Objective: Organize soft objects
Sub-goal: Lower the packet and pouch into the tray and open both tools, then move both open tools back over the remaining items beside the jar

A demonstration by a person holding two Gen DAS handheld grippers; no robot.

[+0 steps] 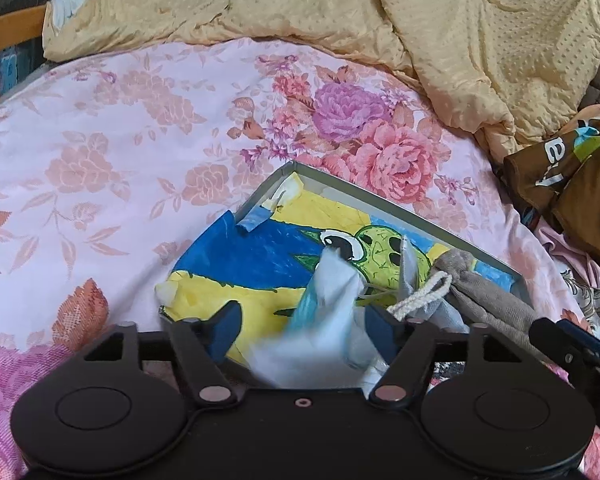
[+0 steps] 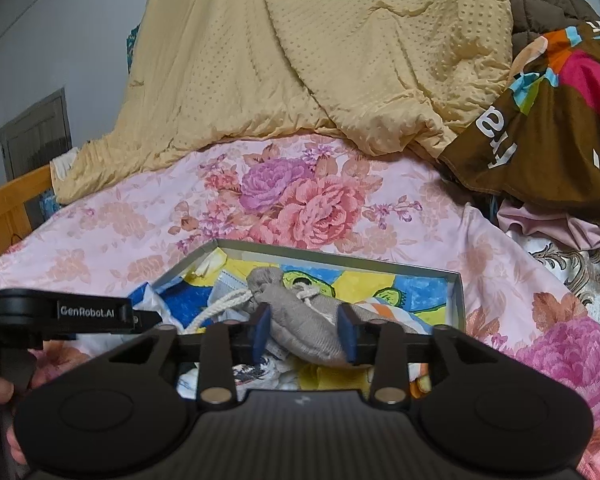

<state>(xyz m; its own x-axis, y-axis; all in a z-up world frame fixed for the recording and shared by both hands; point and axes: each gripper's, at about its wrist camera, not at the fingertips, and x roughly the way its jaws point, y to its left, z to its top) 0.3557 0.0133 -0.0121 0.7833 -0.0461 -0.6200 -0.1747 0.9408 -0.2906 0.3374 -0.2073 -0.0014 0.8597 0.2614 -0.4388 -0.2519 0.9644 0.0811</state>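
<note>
On the bed, both soft things sit in the shallow box (image 2: 456, 296): the left gripper (image 1: 300, 330) is wide open around the white cloth (image 1: 332, 280), the right gripper (image 2: 305, 332) half open, maybe just touching the grey pouch (image 2: 300, 320), so next, pull both away.

A bedroom in a lived-in home, bedding heaped across the mattress.

A pink floral bedsheet (image 2: 300, 204) covers the bed, with a rumpled yellow quilt (image 2: 320, 60) piled at the far side and a brown printed blanket (image 2: 540, 140) bunched beside it. A wooden bed frame (image 2: 8, 204) edges the mattress on the left, under a plain grey wall (image 2: 60, 20). A shallow box (image 2: 340, 254) lined with a child's crayon drawing (image 1: 260, 248) sits on the sheet.
</note>
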